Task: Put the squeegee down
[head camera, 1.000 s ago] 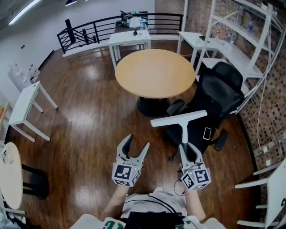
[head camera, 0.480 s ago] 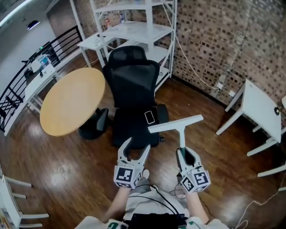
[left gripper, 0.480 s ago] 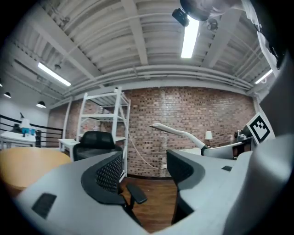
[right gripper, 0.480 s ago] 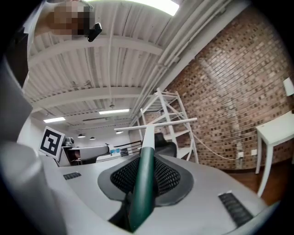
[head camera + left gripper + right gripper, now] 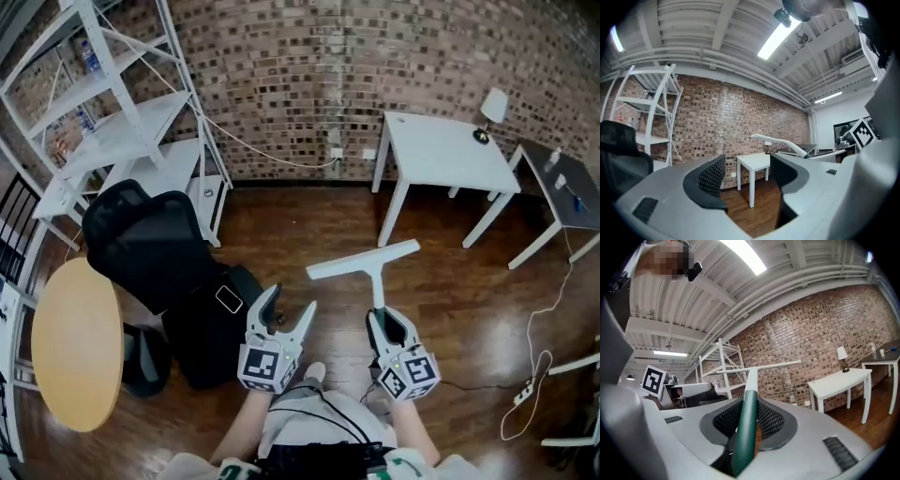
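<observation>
left tool (image 5: 291, 300) spread, empty | right tool (image 5: 388, 321) pinching 1 squeegee (image 5: 378, 277) | 1 white table (image 5: 441, 150) | 1 black chair (image 5: 150, 246)

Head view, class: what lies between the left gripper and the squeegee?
Only bare wooden floor separates the left gripper from the squeegee, as the head view shows.

Green-handled squeegee (image 5: 744, 437), white table (image 5: 441, 150), black chair (image 5: 155, 248)
</observation>
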Demonstrator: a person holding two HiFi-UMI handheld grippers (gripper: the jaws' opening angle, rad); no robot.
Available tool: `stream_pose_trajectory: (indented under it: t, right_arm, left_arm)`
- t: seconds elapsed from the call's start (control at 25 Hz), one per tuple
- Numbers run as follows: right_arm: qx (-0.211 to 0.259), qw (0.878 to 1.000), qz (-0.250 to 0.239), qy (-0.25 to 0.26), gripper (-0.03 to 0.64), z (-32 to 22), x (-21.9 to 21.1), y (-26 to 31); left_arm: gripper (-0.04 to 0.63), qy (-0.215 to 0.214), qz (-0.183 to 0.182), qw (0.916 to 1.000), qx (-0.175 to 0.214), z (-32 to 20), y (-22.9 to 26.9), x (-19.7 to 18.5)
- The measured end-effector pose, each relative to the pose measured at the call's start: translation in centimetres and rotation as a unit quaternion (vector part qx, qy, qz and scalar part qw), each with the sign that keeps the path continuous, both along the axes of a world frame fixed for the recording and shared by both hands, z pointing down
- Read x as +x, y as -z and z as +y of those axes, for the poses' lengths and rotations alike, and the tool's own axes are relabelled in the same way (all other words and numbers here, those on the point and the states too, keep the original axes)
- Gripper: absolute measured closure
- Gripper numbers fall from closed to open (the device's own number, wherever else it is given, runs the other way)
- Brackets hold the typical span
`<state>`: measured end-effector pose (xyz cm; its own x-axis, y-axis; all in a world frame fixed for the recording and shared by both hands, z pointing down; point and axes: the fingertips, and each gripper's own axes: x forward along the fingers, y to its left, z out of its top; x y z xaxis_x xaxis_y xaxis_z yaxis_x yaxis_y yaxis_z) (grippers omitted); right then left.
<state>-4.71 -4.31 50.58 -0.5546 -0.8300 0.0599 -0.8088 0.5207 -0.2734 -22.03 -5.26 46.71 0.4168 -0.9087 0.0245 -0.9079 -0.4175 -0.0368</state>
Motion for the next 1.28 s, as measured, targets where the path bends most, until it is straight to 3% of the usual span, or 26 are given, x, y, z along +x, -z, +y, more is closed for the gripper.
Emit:
stream_pose_trajectory:
  t: [0.2, 0.4, 0.6, 0.8, 0.96, 1.12, 1.28]
  right_arm:
    - [-0.014, 0.997, -0.009, -0.080, 0.500, -4.1, 2.3, -0.8]
    - [-0.029, 0.994, 0.000, -0.105, 0.500, -7.1, 2.2, -1.4]
    - [-0.039, 0.987, 0.017, -0.157, 0.500, -9.3, 5.1, -1.8]
    - [-0.045, 0.976, 0.029, -0.211, 0.500, -11.2, 9.9, -1.8]
    - [-0.050, 0.968, 0.023, -0.244, 0.500, -13.9, 14.5, -3.6]
    - [-0.045, 0.967, 0.004, -0.251, 0.500, -19.2, 19.6, -5.1]
    - [-0.006, 0.971, 0.001, -0.239, 0.500, -26.8, 25.0, -2.8]
  left_arm:
    - [0.311, -0.086, 0.004, 0.9962, -0.009, -6.1, 0.9, 2.8]
    - [0.311, -0.110, 0.027, 0.9927, -0.043, -11.5, -2.3, 2.7]
    - [0.311, -0.154, 0.037, 0.9859, -0.053, -16.0, -4.0, 5.1]
    - [0.311, -0.185, 0.061, 0.9783, -0.072, -20.5, -4.1, 9.9]
    - [0.311, -0.208, 0.045, 0.9751, -0.063, -24.4, -5.5, 14.7]
    - [0.311, -0.214, 0.024, 0.9747, -0.061, -28.4, -6.4, 18.9]
    - [0.311, -0.207, 0.020, 0.9765, -0.057, -34.6, -5.3, 24.0]
